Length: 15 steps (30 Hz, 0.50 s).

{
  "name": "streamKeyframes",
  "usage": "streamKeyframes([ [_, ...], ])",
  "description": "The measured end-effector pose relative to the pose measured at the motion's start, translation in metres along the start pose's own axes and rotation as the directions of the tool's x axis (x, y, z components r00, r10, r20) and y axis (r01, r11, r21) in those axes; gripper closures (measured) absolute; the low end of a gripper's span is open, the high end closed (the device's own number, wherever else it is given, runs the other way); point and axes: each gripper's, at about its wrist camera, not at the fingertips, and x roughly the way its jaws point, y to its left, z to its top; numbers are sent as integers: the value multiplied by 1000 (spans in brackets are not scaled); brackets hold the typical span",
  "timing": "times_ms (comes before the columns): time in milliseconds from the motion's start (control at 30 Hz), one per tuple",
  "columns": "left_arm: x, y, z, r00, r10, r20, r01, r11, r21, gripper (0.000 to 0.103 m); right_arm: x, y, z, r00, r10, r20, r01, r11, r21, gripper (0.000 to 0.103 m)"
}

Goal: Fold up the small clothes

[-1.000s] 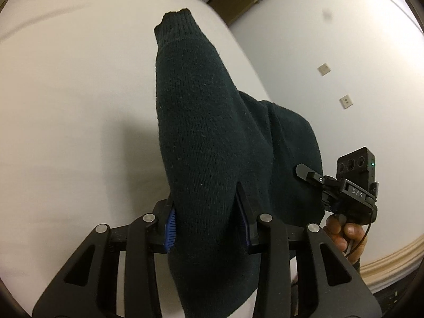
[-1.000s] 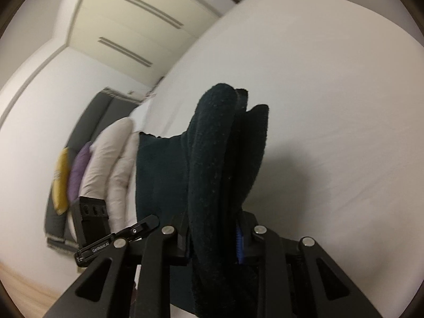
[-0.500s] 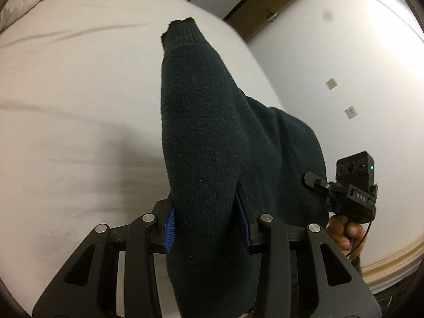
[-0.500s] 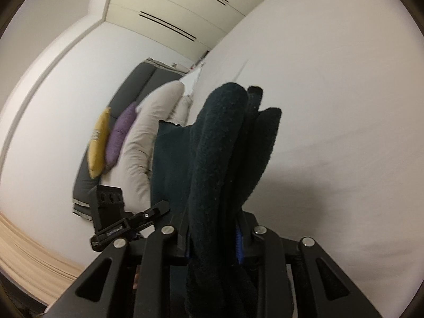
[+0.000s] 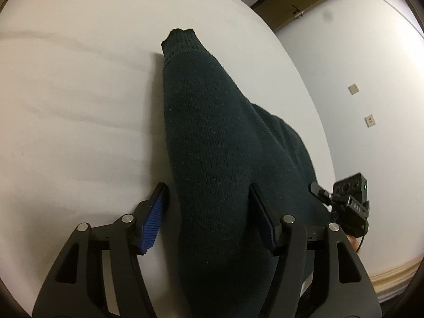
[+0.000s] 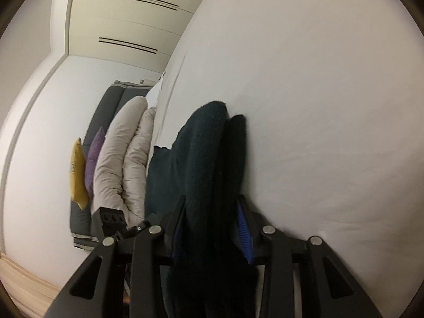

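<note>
- Dark green sweater [image 5: 212, 145] lies on the white bed [image 5: 79, 106], its sleeve stretching forward between the fingers of the left claw [image 5: 206, 206].
- Left claw: spread wide, blue pads clear of the knit.
- Right claw [image 6: 210, 220]: spread, with bunched sweater folds [image 6: 209, 159] between its fingers.

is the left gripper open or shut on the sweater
Open. The left gripper has its jaws spread, with a gap between the blue pad and the dark green sweater lying on the bed.
</note>
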Motion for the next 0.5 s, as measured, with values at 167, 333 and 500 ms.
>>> streamKeyframes([
  [167, -19, -6, -7, 994, 82, 73, -84, 996, 21, 41, -57, 16, -6, 971, -197, 133, 204, 978, -45, 54],
  [333, -51, -34, -18, 964, 176, 198, -190, 980, 57, 41, -65, 61, -36, 995, 27, 101, -8, 983, -185, 54],
  [500, -74, -75, -49, 921, 245, 303, -302, 940, 157, 40, -25, 58, -45, 999, 44, 9, -41, 975, -218, 53],
])
